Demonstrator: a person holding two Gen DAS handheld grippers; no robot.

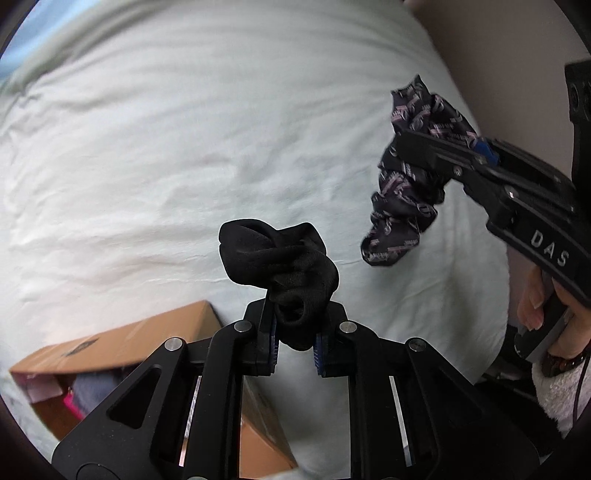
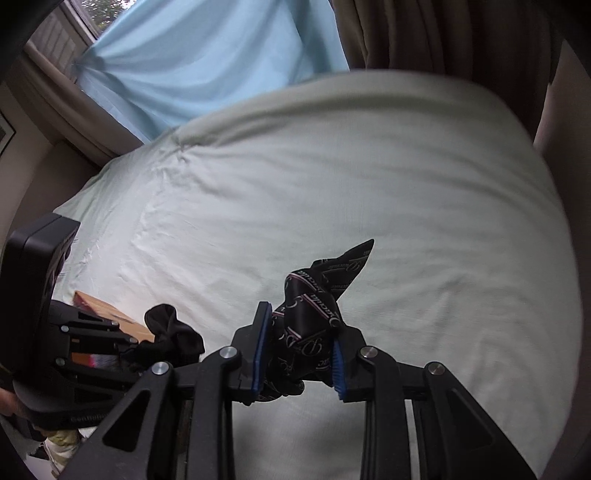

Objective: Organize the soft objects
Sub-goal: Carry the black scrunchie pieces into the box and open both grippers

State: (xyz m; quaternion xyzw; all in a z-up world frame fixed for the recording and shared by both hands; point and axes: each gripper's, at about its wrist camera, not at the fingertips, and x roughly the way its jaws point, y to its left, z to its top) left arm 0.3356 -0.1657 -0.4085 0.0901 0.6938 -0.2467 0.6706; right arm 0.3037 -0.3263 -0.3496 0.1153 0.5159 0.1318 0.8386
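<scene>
My left gripper (image 1: 295,334) is shut on a bunched black sock (image 1: 279,262) and holds it above the pale bed sheet (image 1: 184,155). My right gripper (image 2: 301,350) is shut on a dark patterned cloth (image 2: 317,306) with pink and white print, also held above the sheet. The patterned cloth (image 1: 406,177) hangs from the right gripper (image 1: 413,147) at the right of the left wrist view. The black sock (image 2: 173,332) and left gripper (image 2: 140,343) show at the lower left of the right wrist view.
An open cardboard box (image 1: 122,343) with pink and grey items inside lies on the bed at my lower left; it also shows in the right wrist view (image 2: 110,314). A blue curtain (image 2: 207,55) and window stand beyond the bed. A brown curtain (image 2: 443,33) hangs at the right.
</scene>
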